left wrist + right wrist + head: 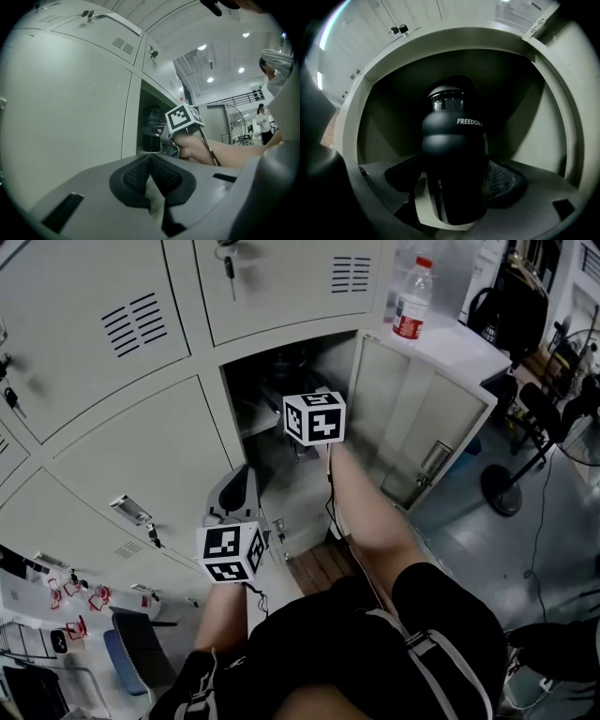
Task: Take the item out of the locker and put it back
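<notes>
Left gripper view: left gripper (151, 161) with jaws closed together on nothing, beside shut locker doors (70, 117); right gripper view: right gripper (454, 185) pointed into open locker compartment (543, 140), jaws spread wide around upright black bottle (452, 140) standing inside that compartment, pads apparently clear of it.

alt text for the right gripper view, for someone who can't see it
A black bottle printed FREEDOM stands upright inside an open locker compartment, between the wide-open jaws of the right gripper. The compartment's pale metal walls frame a dark interior behind the bottle.
</notes>
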Demonstrator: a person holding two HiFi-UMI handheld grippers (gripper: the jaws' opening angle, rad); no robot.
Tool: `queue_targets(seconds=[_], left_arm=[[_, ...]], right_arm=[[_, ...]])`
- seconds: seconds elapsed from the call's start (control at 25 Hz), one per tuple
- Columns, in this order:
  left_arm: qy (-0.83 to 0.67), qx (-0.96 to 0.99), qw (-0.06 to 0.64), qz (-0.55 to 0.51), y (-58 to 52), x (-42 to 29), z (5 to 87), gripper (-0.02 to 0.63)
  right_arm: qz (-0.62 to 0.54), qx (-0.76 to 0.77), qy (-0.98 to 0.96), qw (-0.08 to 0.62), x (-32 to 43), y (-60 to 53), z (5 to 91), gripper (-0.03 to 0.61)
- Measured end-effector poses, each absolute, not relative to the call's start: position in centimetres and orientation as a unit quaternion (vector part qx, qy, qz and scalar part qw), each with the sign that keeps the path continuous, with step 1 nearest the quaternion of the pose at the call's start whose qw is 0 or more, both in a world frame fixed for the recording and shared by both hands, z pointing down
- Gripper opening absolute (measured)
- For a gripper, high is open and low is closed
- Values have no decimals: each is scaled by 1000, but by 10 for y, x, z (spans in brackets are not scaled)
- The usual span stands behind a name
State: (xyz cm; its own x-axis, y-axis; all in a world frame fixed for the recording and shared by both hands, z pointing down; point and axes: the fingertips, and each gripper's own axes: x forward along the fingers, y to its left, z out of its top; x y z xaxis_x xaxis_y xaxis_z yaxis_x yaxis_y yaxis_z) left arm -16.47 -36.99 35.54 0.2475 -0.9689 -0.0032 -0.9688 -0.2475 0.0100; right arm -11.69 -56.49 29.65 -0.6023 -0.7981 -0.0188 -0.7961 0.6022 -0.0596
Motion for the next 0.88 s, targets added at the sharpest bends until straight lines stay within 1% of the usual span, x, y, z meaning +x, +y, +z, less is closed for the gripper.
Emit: queue_targets(seconds=[0.2, 0.52, 0.88], left_arm=[[-619, 785, 3, -2, -366, -172, 356, 12], [-618, 786, 3, 1, -356, -173, 360, 12], [-597, 803, -1, 0, -351, -153, 359, 12]], right_arm=[[-26, -457, 889, 18, -119, -577, 296, 397], [-52, -454, 889, 32, -109, -561, 294, 397], [-74, -469, 880, -18, -91, -530, 296, 396]])
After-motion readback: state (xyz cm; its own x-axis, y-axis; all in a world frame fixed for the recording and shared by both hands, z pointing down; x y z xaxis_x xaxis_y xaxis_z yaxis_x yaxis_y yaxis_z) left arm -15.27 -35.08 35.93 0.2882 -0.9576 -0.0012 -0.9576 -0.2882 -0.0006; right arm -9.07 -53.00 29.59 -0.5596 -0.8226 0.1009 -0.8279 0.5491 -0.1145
